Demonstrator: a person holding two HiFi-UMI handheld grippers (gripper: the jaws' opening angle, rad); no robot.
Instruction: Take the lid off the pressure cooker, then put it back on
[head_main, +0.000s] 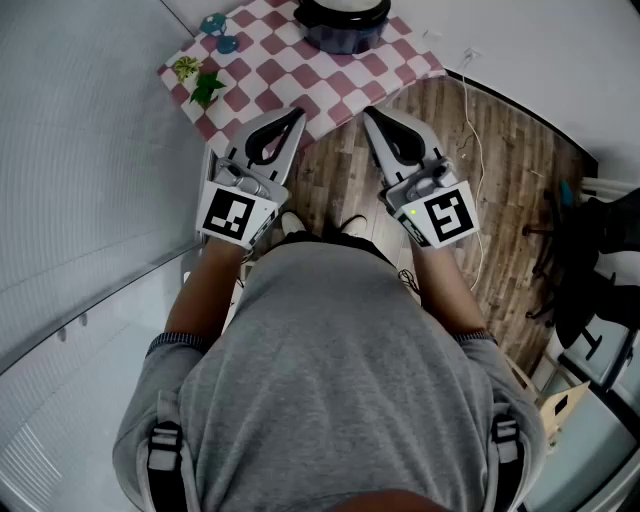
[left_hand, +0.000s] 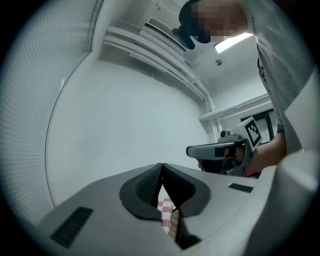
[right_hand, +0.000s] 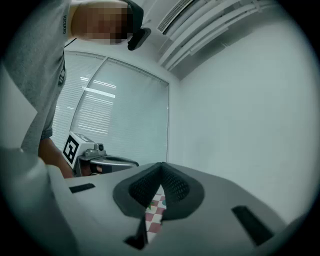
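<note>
The dark pressure cooker (head_main: 343, 22) with its lid on stands at the far end of a red-and-white checked table (head_main: 270, 70), cut by the top edge of the head view. My left gripper (head_main: 296, 114) is held level near the table's near edge, jaws shut with nothing between them. My right gripper (head_main: 370, 113) is beside it over the wooden floor, also shut and holding nothing. Both are well short of the cooker. In the left gripper view the left gripper (left_hand: 161, 166) has its tips together; the right gripper (right_hand: 161, 165) in its own view shows the same.
Small green plants (head_main: 198, 82) and blue items (head_main: 218, 30) sit at the table's left corner. A white cable (head_main: 474, 120) trails over the wooden floor on the right. A dark chair (head_main: 585, 250) and boxes stand at the right edge. A white wall runs along the left.
</note>
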